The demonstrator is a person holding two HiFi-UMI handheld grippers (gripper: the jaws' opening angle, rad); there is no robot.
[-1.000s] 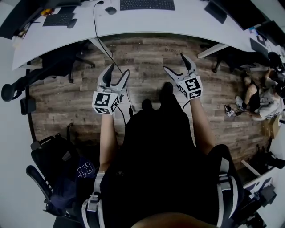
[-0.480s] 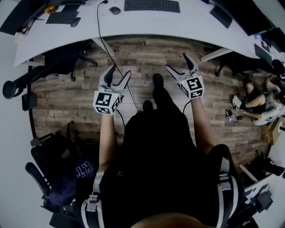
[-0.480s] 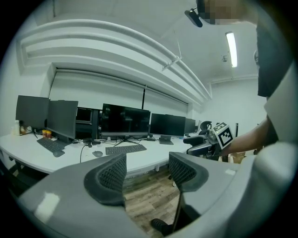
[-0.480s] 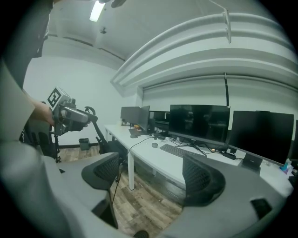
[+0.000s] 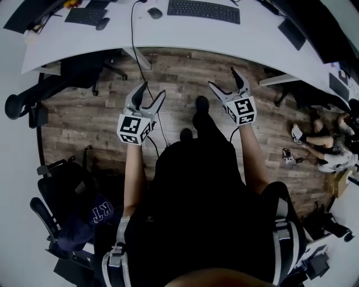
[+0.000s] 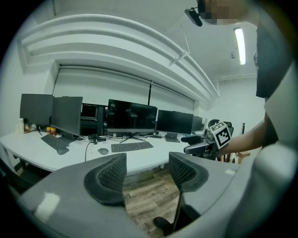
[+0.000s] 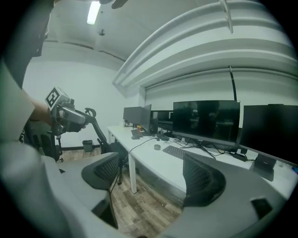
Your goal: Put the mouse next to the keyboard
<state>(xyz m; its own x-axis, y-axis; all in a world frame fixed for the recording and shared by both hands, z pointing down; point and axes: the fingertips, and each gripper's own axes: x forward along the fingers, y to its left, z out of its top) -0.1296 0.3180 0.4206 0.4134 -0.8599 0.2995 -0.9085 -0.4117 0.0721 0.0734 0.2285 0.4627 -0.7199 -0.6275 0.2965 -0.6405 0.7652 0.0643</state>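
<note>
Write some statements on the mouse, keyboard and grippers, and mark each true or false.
1. The mouse lies on the desk, left of the keyboard in the head view. True.
2. The left gripper and right gripper have jaws apart and hold nothing. True.
3. The right gripper holds the mouse. False: its jaws are empty.
4. Both grippers hang over the wood floor, short of the desk. True.
5. The keyboard lies on the floor. False: it is on the desk.
</note>
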